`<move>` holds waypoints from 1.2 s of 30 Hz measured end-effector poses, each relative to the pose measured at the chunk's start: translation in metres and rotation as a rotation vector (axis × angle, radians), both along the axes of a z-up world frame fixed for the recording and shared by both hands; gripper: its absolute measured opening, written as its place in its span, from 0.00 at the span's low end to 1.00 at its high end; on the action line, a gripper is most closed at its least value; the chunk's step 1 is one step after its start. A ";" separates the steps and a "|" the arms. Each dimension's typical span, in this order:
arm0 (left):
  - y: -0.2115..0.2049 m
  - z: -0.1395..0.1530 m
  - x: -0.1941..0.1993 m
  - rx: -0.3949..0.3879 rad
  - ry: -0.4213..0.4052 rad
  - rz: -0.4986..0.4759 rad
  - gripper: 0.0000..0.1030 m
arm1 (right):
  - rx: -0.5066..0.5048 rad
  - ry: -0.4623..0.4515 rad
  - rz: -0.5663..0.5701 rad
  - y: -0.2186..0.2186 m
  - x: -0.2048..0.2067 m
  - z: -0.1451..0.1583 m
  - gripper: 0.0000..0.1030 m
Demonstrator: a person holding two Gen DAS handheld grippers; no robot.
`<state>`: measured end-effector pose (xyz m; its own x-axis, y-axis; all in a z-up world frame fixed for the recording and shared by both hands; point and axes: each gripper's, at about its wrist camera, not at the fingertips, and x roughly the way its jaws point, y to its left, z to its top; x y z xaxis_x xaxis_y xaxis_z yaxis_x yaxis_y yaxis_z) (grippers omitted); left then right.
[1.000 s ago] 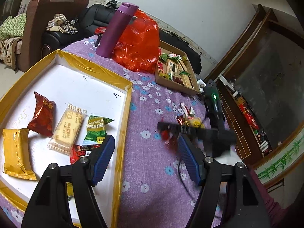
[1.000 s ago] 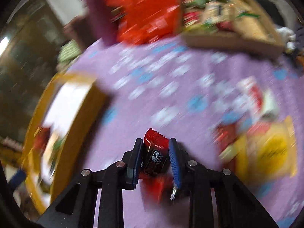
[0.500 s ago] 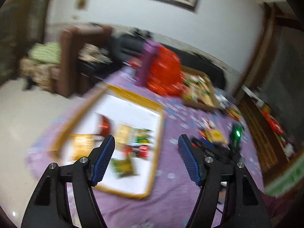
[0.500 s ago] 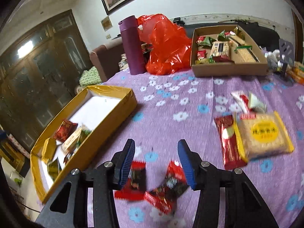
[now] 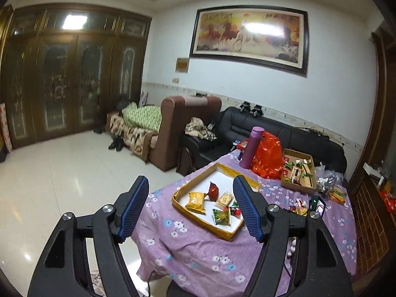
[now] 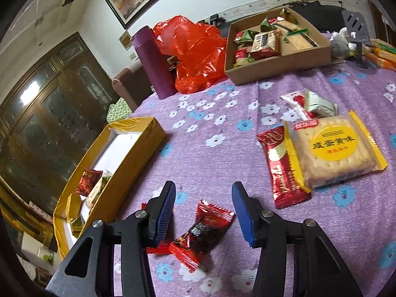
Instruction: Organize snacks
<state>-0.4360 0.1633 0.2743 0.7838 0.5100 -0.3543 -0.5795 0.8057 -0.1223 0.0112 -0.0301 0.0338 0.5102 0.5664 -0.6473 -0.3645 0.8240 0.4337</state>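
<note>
Right tool (image 6: pixel 203 212) straddles red candy (image 6: pixel 203 234) lying diagonally

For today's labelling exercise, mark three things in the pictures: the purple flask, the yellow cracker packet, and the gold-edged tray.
purple flask (image 6: pixel 154 66): right wrist view, middle of its body.
yellow cracker packet (image 6: pixel 334 148): right wrist view, round yellow label.
gold-edged tray (image 6: pixel 131 158): right wrist view, near outer side wall.

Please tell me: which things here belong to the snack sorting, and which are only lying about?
For the job:
yellow tray
cardboard snack box
red candy between the open right gripper
cracker pack
red wafer bar
left gripper, open

Lying about:
purple flask
red plastic bag
phone stand
</note>
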 end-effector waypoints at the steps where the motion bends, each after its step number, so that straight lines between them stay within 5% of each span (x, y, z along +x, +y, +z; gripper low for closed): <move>1: -0.003 -0.001 -0.005 0.007 -0.001 -0.007 0.69 | -0.005 -0.005 -0.008 -0.002 0.000 0.000 0.49; 19: -0.023 -0.003 -0.028 0.033 -0.012 -0.026 0.69 | -0.036 0.015 -0.047 -0.016 0.001 -0.004 0.52; 36: 0.020 -0.033 0.015 -0.088 0.086 -0.046 0.69 | -0.029 0.030 -0.049 -0.017 0.003 -0.005 0.53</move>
<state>-0.4209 0.1833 0.2408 0.7702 0.4385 -0.4632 -0.5539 0.8198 -0.1450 0.0141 -0.0476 0.0287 0.5170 0.5221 -0.6783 -0.3108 0.8529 0.4196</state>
